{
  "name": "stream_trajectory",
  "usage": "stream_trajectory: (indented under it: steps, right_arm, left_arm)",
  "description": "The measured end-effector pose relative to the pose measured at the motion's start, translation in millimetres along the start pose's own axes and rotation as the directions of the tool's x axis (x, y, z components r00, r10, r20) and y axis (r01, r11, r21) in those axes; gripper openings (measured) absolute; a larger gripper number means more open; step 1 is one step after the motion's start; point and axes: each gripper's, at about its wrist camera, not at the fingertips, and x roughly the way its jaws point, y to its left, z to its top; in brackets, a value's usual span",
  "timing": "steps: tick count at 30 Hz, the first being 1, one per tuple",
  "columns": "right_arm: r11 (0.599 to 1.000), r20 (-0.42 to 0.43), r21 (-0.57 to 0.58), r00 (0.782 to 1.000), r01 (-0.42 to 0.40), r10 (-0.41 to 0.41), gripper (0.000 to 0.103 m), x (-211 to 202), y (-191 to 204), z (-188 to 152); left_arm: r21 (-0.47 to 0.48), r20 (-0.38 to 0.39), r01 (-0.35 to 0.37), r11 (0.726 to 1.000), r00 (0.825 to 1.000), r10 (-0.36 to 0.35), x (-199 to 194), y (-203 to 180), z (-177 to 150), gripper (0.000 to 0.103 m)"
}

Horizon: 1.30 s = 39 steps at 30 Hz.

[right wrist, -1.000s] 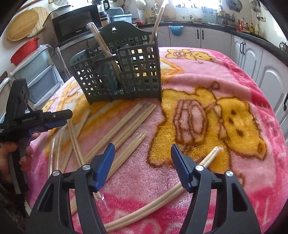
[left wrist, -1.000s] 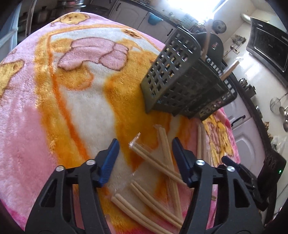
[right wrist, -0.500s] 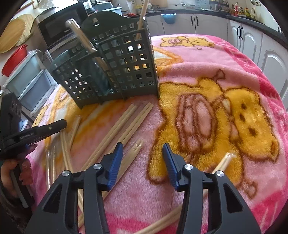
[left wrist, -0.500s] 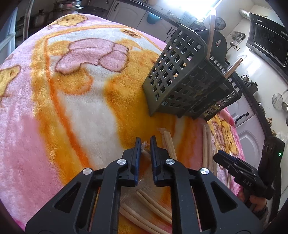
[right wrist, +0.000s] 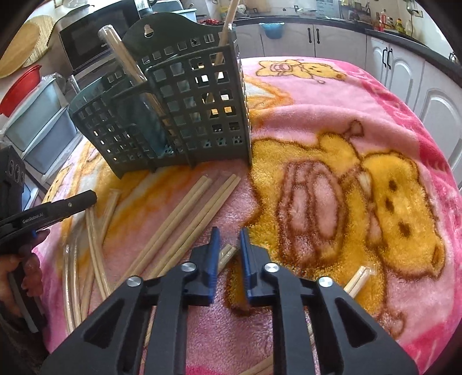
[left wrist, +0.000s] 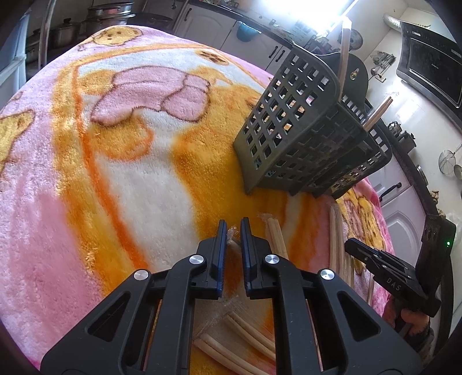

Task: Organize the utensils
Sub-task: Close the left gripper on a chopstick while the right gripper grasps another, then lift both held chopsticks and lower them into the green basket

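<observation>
Left tool [left wrist: 233, 228] pinching wrapped chopstick pair [left wrist: 232, 241]; right tool [right wrist: 228, 241] just closed on another wrapped pair [right wrist: 226, 255]. Utensil caddy [right wrist: 184, 115] ahead of both.

Ahead of the left tool [left wrist: 232, 228] lies a fluffy plush blanket [left wrist: 144, 178]; beyond it a matt plastic lattice caddy [left wrist: 294, 127]; pale wooden chopsticks [right wrist: 184, 219] in glossy clear wrappers.

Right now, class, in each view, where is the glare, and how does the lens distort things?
Left wrist view: window glare washes out the top, above the basket; the blanket bulges. Right wrist view: evenly lit, no strong glare; cabinets curve at the rim.
</observation>
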Motion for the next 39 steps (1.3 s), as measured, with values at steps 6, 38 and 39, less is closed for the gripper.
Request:
stream_trajectory:
  steps: [6,38,39]
  right_arm:
    - [1.0,0.035,0.027,0.999,-0.005,0.004,0.007,-7,-7,-2]
    - [0.995,0.333,0.036,0.937,0.097,-0.104,0.005,-98,-35,53]
    - [0.995,0.34,0.027,0.935,0.095,-0.098,0.005,-101,-32,55]
  left_arm:
    - [-0.001,0.006,0.001,1.0,1.0,-0.001,-1,2,2,0.006]
    - [0.112,0.225,0.038,0.993,0.972,-0.063,-78,-45,26,0.003]
    - [0.12,0.23,0.039,0.992,0.971,-0.066,-81,-48,26,0.003]
